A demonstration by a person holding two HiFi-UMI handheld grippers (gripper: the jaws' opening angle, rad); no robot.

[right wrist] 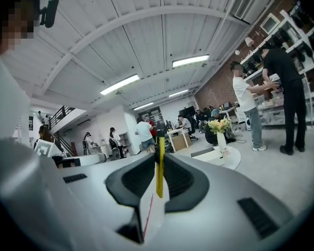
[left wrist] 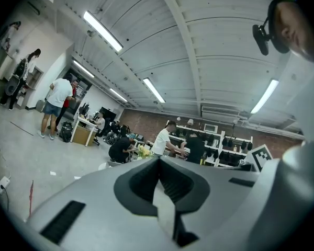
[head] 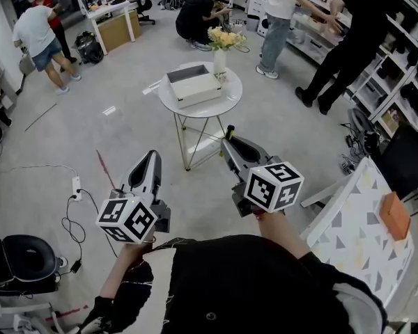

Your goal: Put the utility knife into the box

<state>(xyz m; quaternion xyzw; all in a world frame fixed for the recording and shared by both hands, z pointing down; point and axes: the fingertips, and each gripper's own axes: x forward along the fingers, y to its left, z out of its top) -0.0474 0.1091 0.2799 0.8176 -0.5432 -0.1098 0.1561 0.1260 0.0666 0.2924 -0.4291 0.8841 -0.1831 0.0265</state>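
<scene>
The left grey plastic claw (head: 152, 156) is held out level ahead of the person's body. Its jaws are closed together with nothing between them, and its black-and-white marker cube (head: 127, 219) sits nearest the chest. The bare left forearm (head: 117, 278) reaches forward behind it. The right grey plastic claw (head: 229, 140) points ahead beside it, apart from the left. Its jaws press on a slim yellow-and-black utility knife (right wrist: 159, 174) whose dark end pokes past the jaw tips. The right forearm (head: 287, 234) extends behind its own cube (head: 274, 185).

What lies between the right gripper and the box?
Head view: only floor and the round table's near rim separate the right gripper, gripping the utility knife, from the box.
</scene>
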